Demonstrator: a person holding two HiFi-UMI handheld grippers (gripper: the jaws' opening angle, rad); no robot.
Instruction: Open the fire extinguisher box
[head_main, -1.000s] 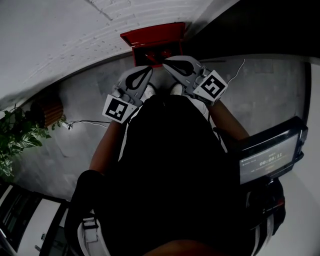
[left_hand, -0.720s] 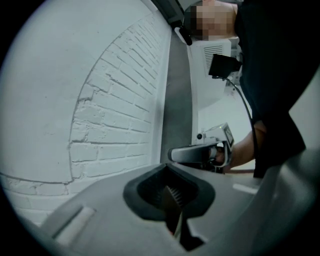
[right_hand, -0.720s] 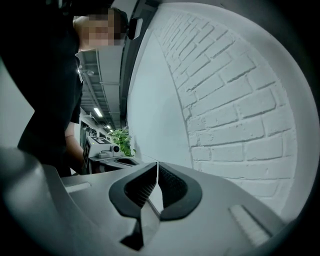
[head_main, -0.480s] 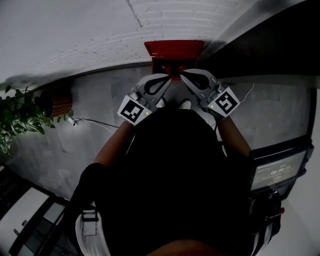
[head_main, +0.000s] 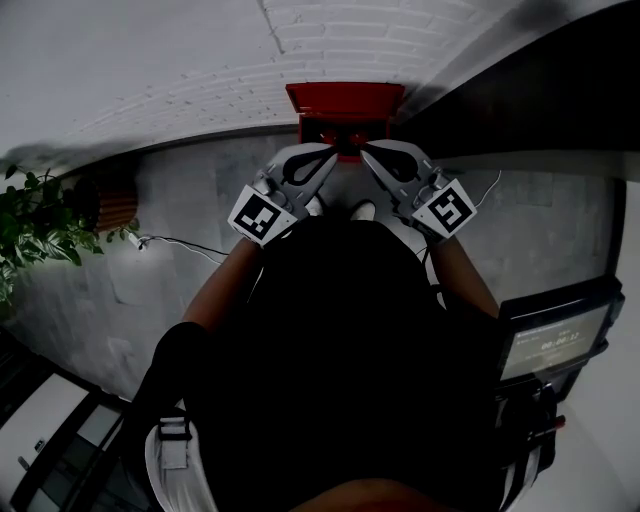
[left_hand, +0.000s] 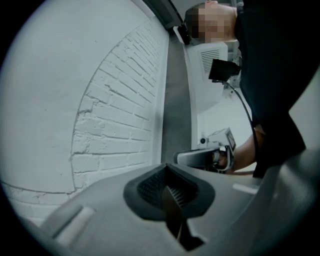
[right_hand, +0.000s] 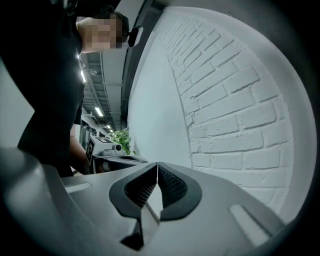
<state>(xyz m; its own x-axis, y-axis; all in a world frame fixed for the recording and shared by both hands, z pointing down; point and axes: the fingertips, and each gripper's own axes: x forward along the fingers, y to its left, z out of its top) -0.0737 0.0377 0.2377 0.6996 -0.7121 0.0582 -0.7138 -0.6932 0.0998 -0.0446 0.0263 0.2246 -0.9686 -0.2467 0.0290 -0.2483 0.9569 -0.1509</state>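
The red fire extinguisher box (head_main: 345, 100) stands on the floor against the white brick wall, top centre of the head view. Both grippers are held side by side in front of it, tips pointing toward it and toward each other, apart from the box. My left gripper (head_main: 332, 153) is shut with nothing between its jaws, tips together (left_hand: 166, 168). My right gripper (head_main: 365, 151) is shut and empty too (right_hand: 157, 164). Each gripper view shows brick wall and the other gripper, not the box.
A green plant (head_main: 35, 225) and a brown pot (head_main: 105, 205) stand at the left, with a thin cable (head_main: 180, 243) on the grey floor. A screen device (head_main: 555, 335) hangs at the person's right side. A dark wall panel (head_main: 520, 90) runs right of the box.
Over the last second the head view swung so the box sits more central, and both grippers came closer to it. In the last half second almost nothing moved.
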